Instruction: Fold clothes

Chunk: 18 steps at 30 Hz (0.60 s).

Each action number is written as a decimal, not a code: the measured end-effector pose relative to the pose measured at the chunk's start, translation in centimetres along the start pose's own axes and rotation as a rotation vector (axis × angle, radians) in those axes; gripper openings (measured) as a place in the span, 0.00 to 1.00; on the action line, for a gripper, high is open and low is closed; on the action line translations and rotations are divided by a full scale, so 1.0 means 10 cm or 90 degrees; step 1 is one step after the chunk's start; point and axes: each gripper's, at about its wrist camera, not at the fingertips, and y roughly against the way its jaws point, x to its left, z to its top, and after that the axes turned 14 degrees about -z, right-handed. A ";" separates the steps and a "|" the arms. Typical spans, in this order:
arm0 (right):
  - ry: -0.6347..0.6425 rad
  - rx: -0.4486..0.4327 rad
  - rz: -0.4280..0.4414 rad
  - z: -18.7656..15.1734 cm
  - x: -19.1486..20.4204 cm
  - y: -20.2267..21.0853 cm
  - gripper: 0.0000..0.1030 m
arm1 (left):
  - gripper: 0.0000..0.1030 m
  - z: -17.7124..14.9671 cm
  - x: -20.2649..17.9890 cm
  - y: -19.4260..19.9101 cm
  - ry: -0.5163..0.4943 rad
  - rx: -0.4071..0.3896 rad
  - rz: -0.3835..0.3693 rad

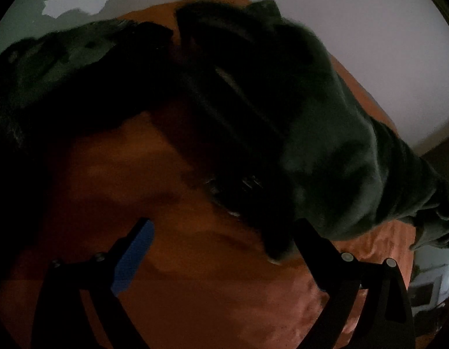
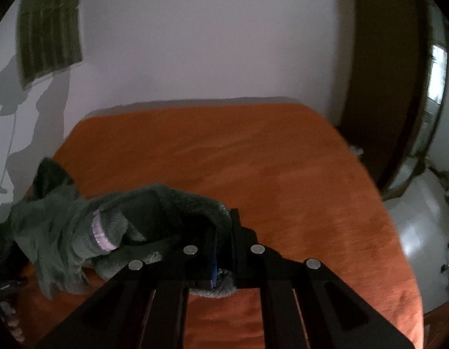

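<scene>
The green fleece garment is clamped by the right hand-held gripper and lifted off the orange bed, likely for spreading; the left hand-held gripper is held apart, empty.

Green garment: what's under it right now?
Under the green garment, lifted by the right gripper, lies the orange bedcover. The left gripper is open beneath it. Whatever sits below the bunched part at left is covered.
</scene>
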 end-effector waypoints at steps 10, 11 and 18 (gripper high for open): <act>-0.092 0.014 -0.161 -0.30 -2.12 -0.02 0.05 | 0.94 -0.84 -1.35 -0.45 -0.140 0.114 -0.004; -0.091 0.038 -0.148 -0.43 -2.28 -0.11 0.05 | 0.94 -0.91 -1.51 -0.49 -0.162 0.122 0.000; 0.016 0.150 -0.068 -1.59 -2.48 -0.34 0.06 | 0.94 -1.33 -2.49 -0.51 -0.240 0.165 -0.030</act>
